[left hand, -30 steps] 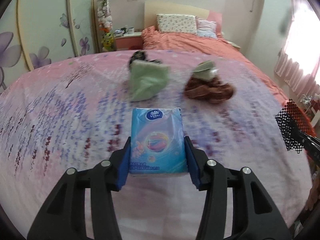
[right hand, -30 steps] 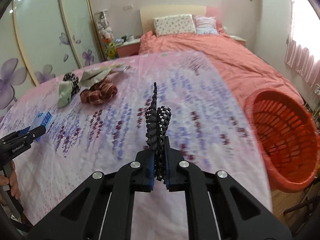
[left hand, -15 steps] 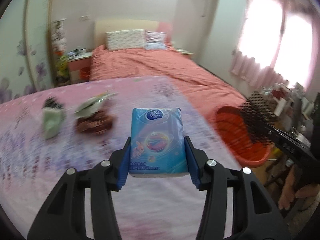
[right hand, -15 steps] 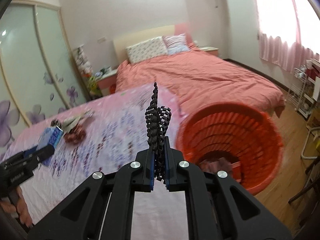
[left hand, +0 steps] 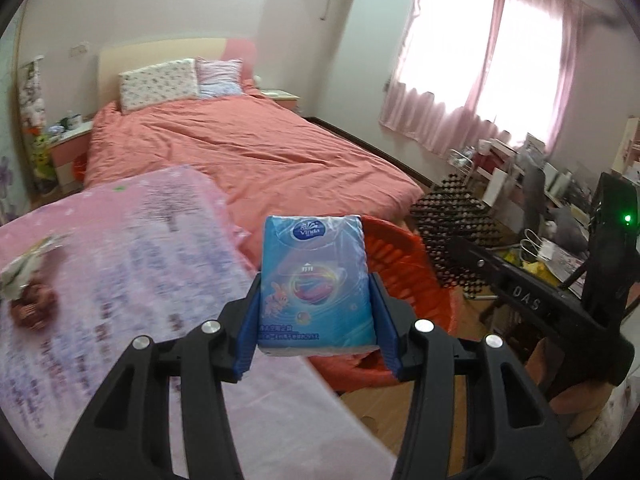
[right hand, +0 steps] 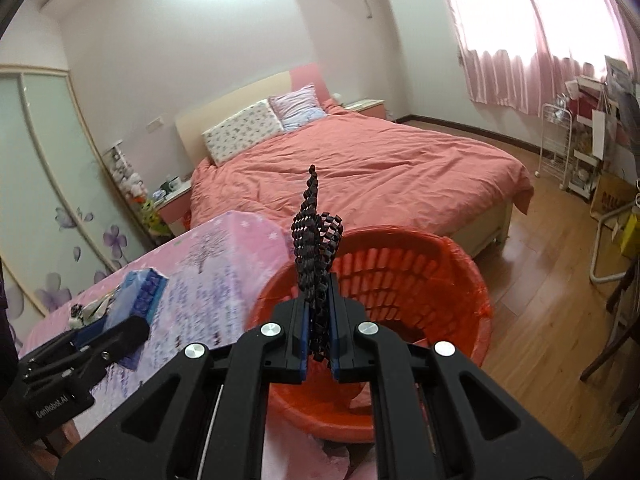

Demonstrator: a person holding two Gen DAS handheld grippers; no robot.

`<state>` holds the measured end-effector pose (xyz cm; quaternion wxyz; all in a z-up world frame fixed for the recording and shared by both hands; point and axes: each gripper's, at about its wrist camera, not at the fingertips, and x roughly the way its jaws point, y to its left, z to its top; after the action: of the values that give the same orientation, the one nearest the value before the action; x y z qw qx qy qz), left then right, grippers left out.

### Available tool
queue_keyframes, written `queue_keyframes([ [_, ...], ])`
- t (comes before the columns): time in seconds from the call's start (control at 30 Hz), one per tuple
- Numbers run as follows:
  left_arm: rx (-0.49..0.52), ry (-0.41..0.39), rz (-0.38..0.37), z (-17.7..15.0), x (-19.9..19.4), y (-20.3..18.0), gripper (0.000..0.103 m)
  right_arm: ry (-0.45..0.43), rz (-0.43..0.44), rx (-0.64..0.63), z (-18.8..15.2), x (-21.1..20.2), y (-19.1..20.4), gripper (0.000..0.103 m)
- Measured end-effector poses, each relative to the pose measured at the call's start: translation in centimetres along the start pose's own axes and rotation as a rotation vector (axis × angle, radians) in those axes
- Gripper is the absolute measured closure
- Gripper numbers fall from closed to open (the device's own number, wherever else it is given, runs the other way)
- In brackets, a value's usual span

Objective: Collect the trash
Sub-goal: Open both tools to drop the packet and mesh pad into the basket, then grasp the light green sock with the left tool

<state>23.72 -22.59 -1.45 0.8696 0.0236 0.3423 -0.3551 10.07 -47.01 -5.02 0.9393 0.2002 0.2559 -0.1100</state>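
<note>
My left gripper (left hand: 316, 316) is shut on a blue tissue pack (left hand: 314, 284), held above the bed's edge just in front of the orange basket (left hand: 416, 276). My right gripper (right hand: 318, 328) is shut on a black mesh piece (right hand: 314, 256), held over the near rim of the orange basket (right hand: 404, 276). The mesh (left hand: 452, 236) and right gripper also show in the left wrist view beyond the basket. The tissue pack (right hand: 138, 292) in the left gripper shows at the left of the right wrist view.
A pink flowered bedspread (left hand: 120, 264) carries a brown cloth bundle with crumpled paper (left hand: 30, 280) at its left. A coral bed (right hand: 360, 172) stands behind. Wooden floor (right hand: 540, 320), a white rack (right hand: 560, 140) and cluttered shelves (left hand: 532, 184) lie to the right.
Both grippers have swung right from over the bedspread to the orange basket, still holding the tissue pack and the mesh. The basket is now close under the right gripper.
</note>
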Motion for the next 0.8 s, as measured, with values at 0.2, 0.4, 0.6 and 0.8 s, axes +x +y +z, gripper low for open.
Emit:
queue_keyframes([
  [0.2, 0.023, 0.043, -0.004, 1.0, 4.8, -1.6, 0.049, 0.016, -0.010, 0.033, 0.0, 2.0, -1.8, 0.093],
  [0.4, -0.009, 0.094, 0.054, 0.2, 7.7, 0.4, 0.038, 0.043, -0.066, 0.006, -1.2, 3.3, -1.9, 0.048],
  [0.6, -0.033, 0.096, 0.147, -1.2, 6.0, 3.9, 0.029, 0.065, -0.100, -0.029, -1.9, 3.3, -1.1, 0.041],
  [0.8, -0.061, 0.081, 0.259, -2.8, 2.1, 8.9, 0.028, 0.072, -0.110, -0.112, -2.8, 2.9, 2.0, 0.039],
])
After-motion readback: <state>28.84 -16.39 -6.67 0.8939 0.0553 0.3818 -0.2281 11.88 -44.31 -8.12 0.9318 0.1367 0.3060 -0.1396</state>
